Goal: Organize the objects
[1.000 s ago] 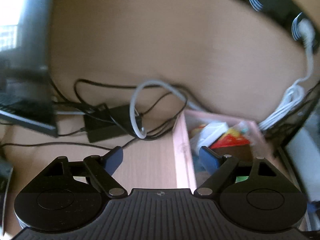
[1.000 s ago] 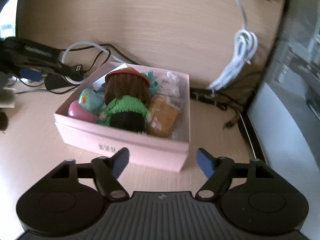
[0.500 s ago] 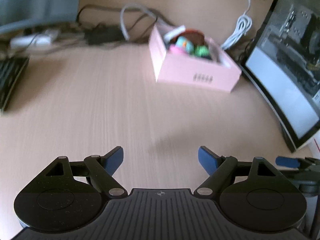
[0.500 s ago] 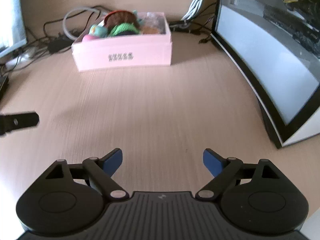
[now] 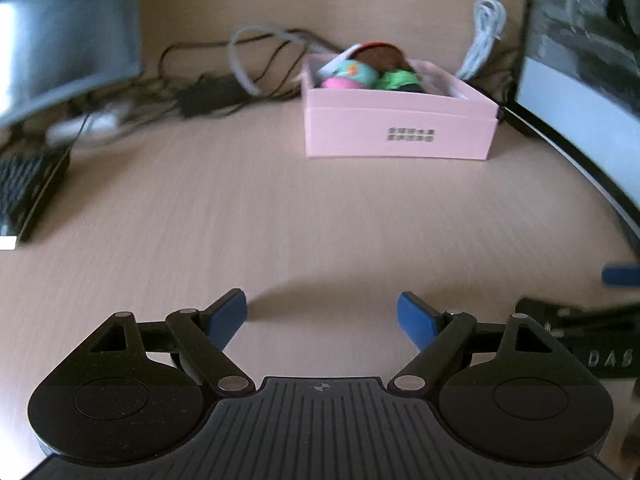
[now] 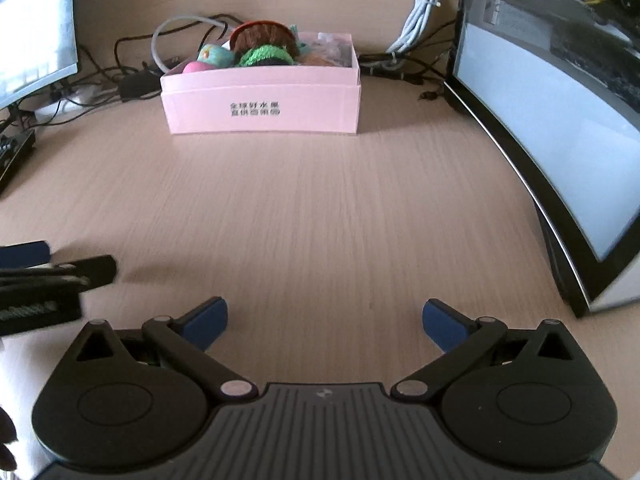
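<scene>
A pink cardboard box [image 6: 262, 110] [image 5: 400, 132] stands at the back of the wooden desk, filled with soft toys: a brown-haired doll in green knit [image 6: 266, 50], a teal toy [image 6: 214, 56] and a pink one [image 6: 196, 67]. My right gripper [image 6: 325, 320] hovers low over the desk well in front of the box, its jaws opening wide with nothing between them. My left gripper [image 5: 322, 314] is open and empty too, equally far back from the box. Each gripper's fingers show at the edge of the other's view.
A large curved monitor [image 6: 560, 112] stands along the right side. Another screen [image 6: 32, 28] and a keyboard [image 5: 24, 188] sit at the left. Tangled cables and a power brick [image 6: 136, 80] lie behind the box, with a coiled white cable [image 6: 420, 4].
Both grippers have pulled back from the box and sunk toward the desk, so the box now looks small and far. The right jaws have spread wider. The left view turned toward the box.
</scene>
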A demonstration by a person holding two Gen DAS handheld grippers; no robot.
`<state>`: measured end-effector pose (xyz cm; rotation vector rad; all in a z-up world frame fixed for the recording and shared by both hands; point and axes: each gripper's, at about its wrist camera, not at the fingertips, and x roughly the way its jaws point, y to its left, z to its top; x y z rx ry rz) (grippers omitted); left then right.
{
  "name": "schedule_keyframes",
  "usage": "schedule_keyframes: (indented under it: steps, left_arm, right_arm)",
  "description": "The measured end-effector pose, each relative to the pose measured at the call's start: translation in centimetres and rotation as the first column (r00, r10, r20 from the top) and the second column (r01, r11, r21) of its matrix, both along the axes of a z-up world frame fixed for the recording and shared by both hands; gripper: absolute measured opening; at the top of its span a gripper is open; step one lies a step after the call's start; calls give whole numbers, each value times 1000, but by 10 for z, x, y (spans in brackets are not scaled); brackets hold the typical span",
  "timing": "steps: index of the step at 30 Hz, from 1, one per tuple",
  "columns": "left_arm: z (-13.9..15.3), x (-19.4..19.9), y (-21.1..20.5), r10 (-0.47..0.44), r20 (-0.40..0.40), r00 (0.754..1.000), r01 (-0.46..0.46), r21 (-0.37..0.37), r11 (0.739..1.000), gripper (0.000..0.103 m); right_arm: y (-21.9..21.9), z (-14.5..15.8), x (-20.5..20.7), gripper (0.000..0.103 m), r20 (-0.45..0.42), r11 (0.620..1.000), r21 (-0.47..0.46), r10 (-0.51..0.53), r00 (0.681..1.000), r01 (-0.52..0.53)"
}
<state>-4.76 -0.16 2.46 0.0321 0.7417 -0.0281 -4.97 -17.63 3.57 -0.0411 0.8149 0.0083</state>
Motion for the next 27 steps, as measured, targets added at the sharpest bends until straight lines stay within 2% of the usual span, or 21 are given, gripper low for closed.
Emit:
schedule_keyframes:
  steps: [2, 4, 8, 13, 27]
  left_arm:
    - [-4, 2, -3, 11, 34, 999, -11, -11, 1000, 92]
    - [-5, 6, -6, 46, 40, 998, -45, -11, 999, 92]
    - [-5, 14, -10, 83, 51, 995, -83, -9, 997, 92]
    - [-6, 19, -12, 78, 53, 996, -78, -12, 997, 93]
    - [-7, 18, -11, 82, 63, 995, -81, -14, 997, 93]
  right_arm:
    - [-4, -2, 11, 103, 22, 999, 9, 31, 999, -31]
    - [-10, -3, 21, 103, 21, 999, 42, 30, 999, -31]
    - [-13, -8, 30, 103, 82, 997, 43, 61, 995, -65]
    - [-15, -11, 34, 103, 120, 998, 45, 42, 992, -47]
    - [-18, -12, 41, 103, 120, 998, 48, 42, 992, -49]
